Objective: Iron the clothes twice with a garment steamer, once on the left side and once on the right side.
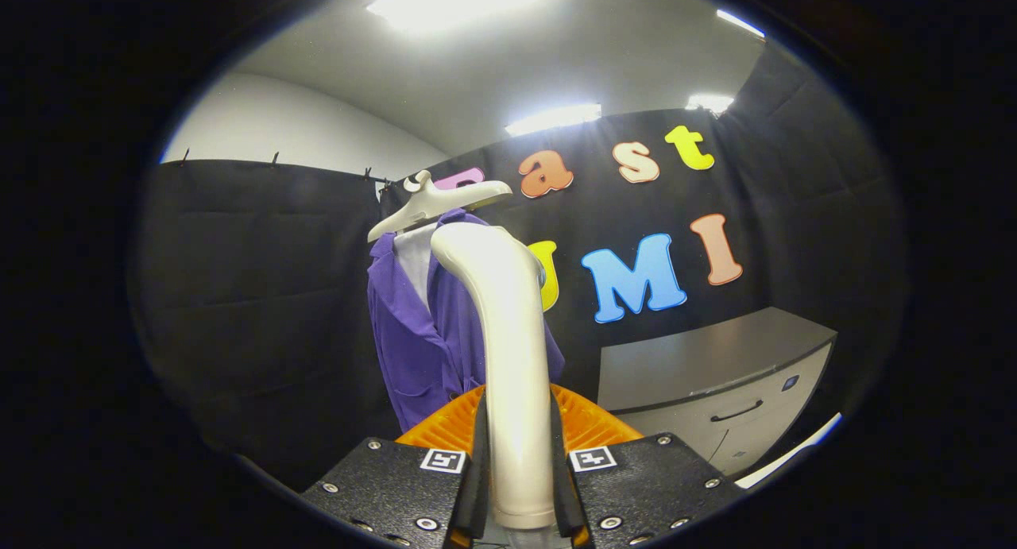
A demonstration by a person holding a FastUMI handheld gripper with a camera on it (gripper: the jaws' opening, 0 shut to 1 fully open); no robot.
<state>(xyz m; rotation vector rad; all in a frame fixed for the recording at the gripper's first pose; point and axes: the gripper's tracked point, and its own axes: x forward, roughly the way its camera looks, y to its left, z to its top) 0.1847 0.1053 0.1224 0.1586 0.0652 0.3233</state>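
My gripper [518, 454] is shut on the handle of a cream-white garment steamer [508, 334], which stands upright between the two orange fingers [445, 430]. The steamer's head curves away from me toward a purple shirt [421, 334]. The shirt hangs on a white hanger [433, 203] against the black cloth wall, just beyond the fingers and slightly to their left. The steamer covers the shirt's right half. I cannot tell whether the steamer's head touches the fabric.
A grey cabinet [715, 374] with a drawer handle stands to the right of the shirt, against the cloth wall. Black cloth hangs behind and to the left of the shirt. Bright ceiling lights shine overhead.
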